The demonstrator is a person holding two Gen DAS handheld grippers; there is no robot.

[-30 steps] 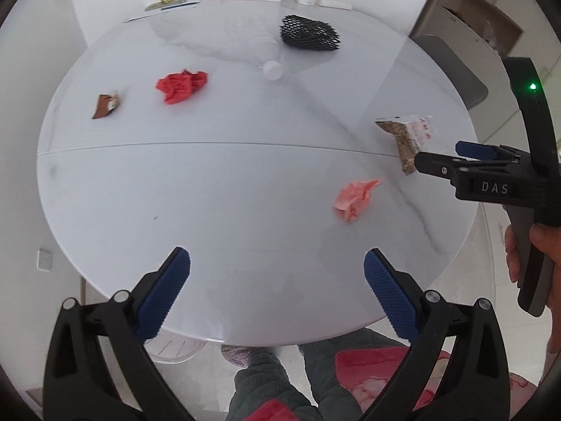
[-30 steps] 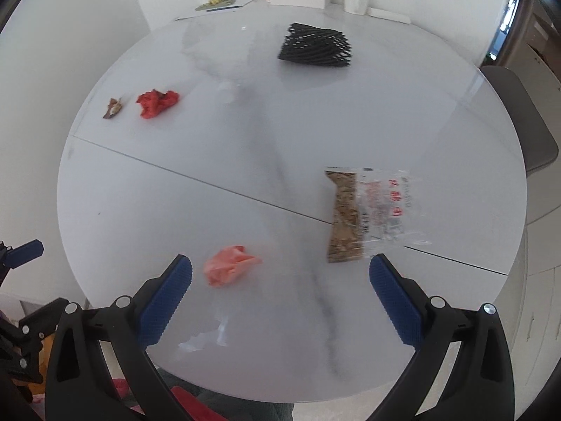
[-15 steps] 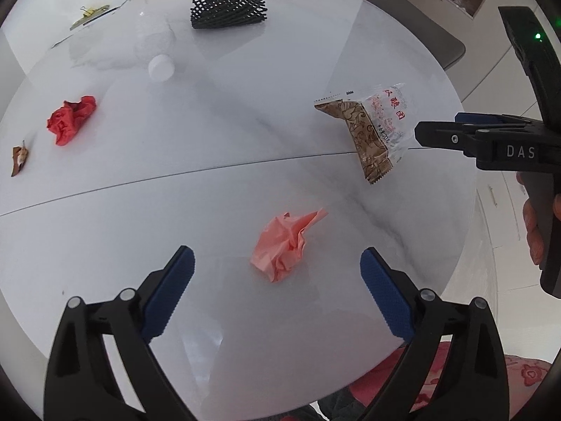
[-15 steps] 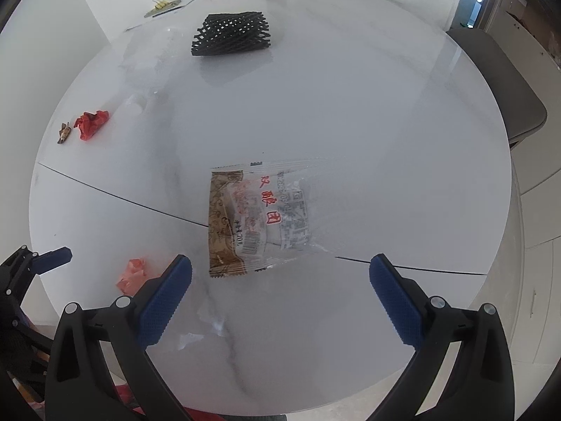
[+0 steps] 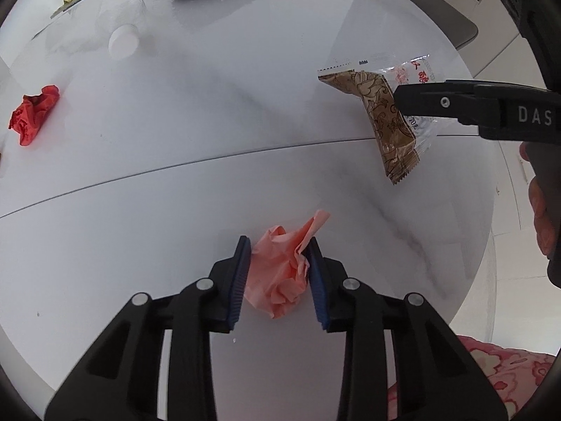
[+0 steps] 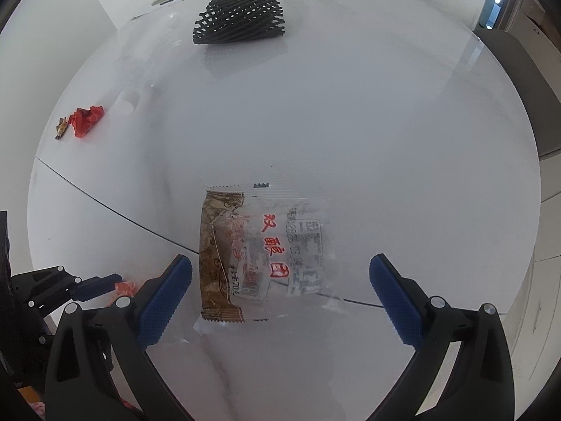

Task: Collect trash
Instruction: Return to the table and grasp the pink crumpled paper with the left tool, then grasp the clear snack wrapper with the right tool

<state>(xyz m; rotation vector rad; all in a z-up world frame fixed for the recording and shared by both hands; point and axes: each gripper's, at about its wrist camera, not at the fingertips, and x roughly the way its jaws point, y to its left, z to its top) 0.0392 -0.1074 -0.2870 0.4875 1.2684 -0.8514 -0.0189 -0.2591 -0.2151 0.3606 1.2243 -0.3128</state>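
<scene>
On a round white marble table (image 5: pixel 147 161), the left gripper (image 5: pixel 278 273) is clenched on a crumpled pink paper wad (image 5: pixel 284 273) at 6 o'clock, while the right gripper (image 6: pixel 280 291), jaws spread wide, straddles a snack wrapper (image 6: pixel 259 252) whose clear half is hard to make out.
</scene>
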